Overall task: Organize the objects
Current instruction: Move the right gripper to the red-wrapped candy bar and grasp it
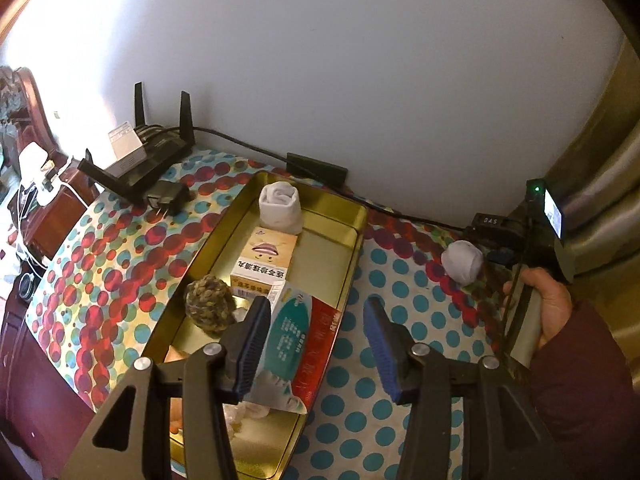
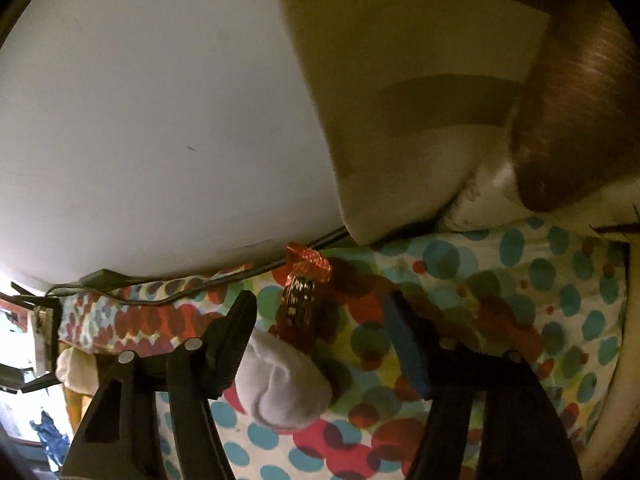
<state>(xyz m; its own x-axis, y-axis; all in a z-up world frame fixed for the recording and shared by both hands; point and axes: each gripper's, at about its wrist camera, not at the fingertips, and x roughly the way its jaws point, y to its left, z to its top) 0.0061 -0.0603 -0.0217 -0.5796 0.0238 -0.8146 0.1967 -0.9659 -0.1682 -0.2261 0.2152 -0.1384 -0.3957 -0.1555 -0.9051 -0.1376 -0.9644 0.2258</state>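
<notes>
Because the right claw (image 2: pixel 320 328) is spread wide with the white rolled sock (image 2: pixel 280 384) sitting low centre of its view, touching or just off the left finger and not centred, a close from here could catch only the edge and roll the soft bundle away. The sock is a plush, squashy knit with no firm sides, so it may also bulge out of the pads. Just beyond it, mid frame, lies a shiny red-and-gold foil packet (image 2: pixel 302 296), crinkled and slippery; the claw could nip that along with the sock.

In the left view the left claw (image 1: pixel 318 340) is also wide and holds nothing. It hovers at lower centre over the near end of the gold tin tray (image 1: pixel 352 248), a thin, glossy rectangle with raised walls. A bump on the rim could slide the tray across the dotted cloth covering the surface (image 1: pixel 400 280). Inside, near to far: a teal-and-white carton (image 1: pixel 290 328) leaning on a red box (image 1: pixel 316 344), a rough, woven brown ball (image 1: pixel 208 304), a beige medicine box (image 1: pixel 264 260), then another white rolled sock (image 1: pixel 278 208) at the far end. The same loose sock shows at mid right here, outside the tray. A black router (image 1: pixel 148 156) and cables sit upper left by the wall; snag risk looks low.
</notes>
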